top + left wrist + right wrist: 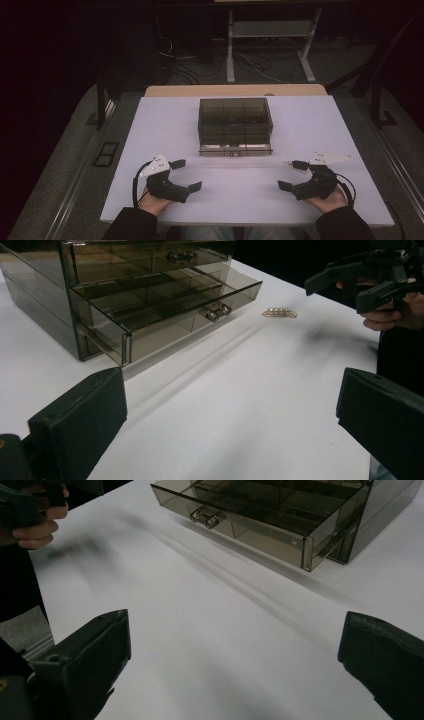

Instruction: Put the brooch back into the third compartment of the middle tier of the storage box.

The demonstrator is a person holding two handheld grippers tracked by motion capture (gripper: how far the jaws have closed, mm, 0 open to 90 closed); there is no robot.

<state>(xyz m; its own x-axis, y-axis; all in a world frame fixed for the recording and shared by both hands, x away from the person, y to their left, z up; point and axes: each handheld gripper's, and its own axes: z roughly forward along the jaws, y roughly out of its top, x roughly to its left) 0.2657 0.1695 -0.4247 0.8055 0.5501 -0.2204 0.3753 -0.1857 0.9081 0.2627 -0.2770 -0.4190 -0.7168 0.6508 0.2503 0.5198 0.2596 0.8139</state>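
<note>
Both claws, left claw and right claw, were held released and empty over the bench. Ahead, between them, a drawer box stood with its bottom drawer pulled out. A small metal strip beside the right claw was seen from the left gripper view.

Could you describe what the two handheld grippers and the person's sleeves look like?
Both the left gripper and the right gripper are black, each with two blocky flat-faced jaws and a pale three-cornered plate on top. A black cable loops from each body. The person wears dark sleeves reaching the wrists.
</note>
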